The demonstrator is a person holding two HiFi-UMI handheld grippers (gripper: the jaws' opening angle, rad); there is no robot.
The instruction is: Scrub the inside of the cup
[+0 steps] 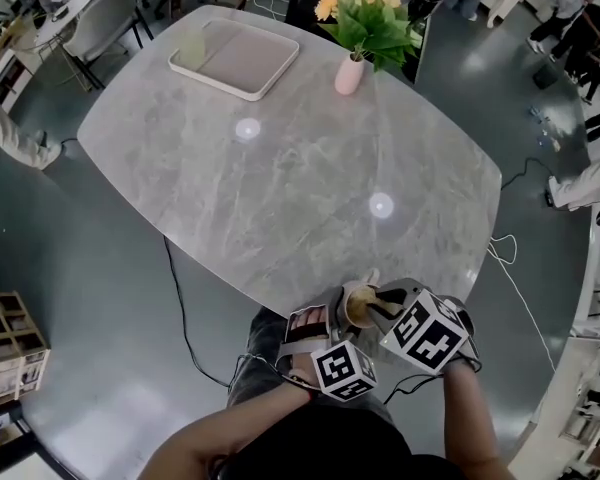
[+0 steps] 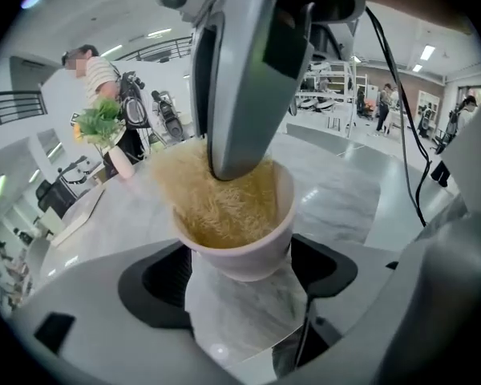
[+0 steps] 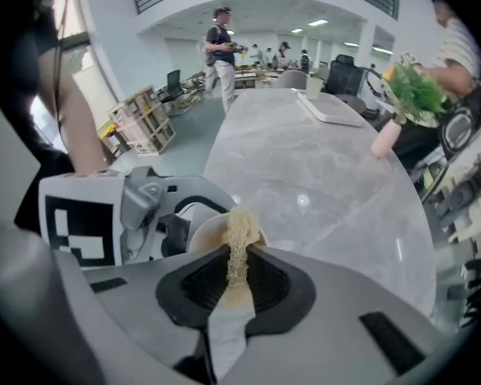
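Left gripper point(image 2: 239, 295) clamped on the cup point(image 2: 248, 259), which is at the table's point(image 1: 280, 198) near edge. Right gripper point(image 3: 228, 287) pinches a fibrous scrubber point(image 3: 239, 235). Its jaw tips are down inside the cup, and the scrubber fills the bowl.

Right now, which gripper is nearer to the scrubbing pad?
Right. The right gripper pinches the scrubbing pad between its jaws, at the rim of the cup. The left gripper clamps the cup lower down, apart from the pad.

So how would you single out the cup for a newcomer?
At the marble table, look to the near edge. There the jaws of the left gripper hold the cup, pale and stuffed with a yellowish scrubber, unlike the pink flower vase.
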